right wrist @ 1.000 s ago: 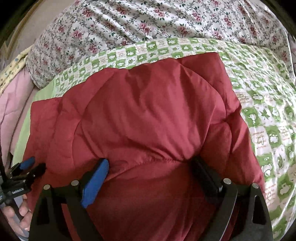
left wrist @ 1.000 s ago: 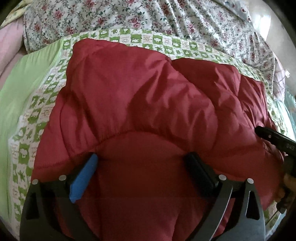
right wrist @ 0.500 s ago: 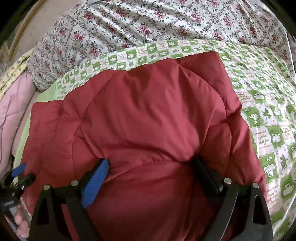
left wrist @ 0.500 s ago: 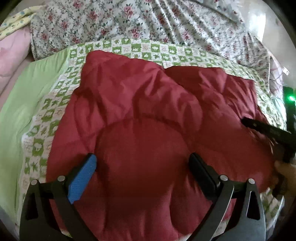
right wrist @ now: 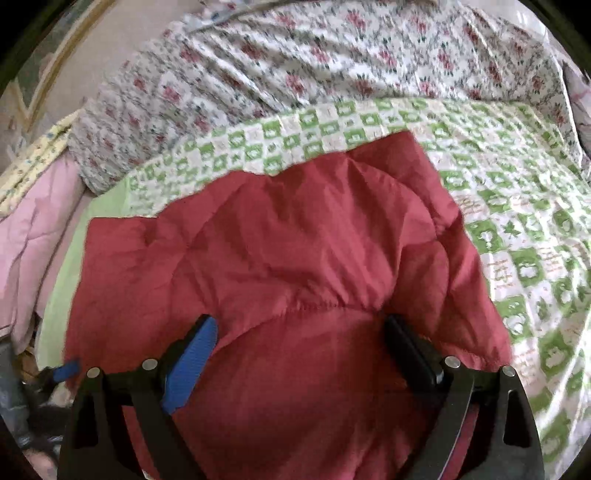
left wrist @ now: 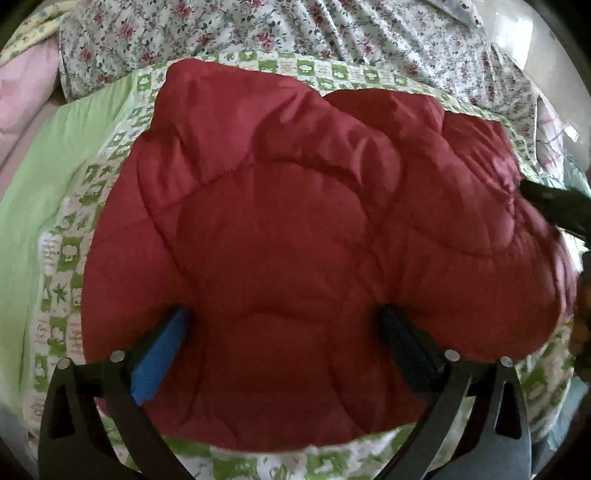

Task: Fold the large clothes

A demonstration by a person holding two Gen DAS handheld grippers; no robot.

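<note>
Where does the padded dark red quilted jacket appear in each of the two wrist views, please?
Left wrist view: the padded dark red quilted jacket fills the centre, reaching from the green-and-white checked sheet at left to the right edge.
Right wrist view: the jacket fills the centre and lower left, running down between the fingers.
Shared landmark: the pink-flowered white bedding across the top of both.

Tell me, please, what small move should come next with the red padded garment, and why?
Probably lower both open hand-held grippers, left and right, to press the red padded garment flat: it lies folded but puffy on the green checked cover, so it may spring open.
</note>
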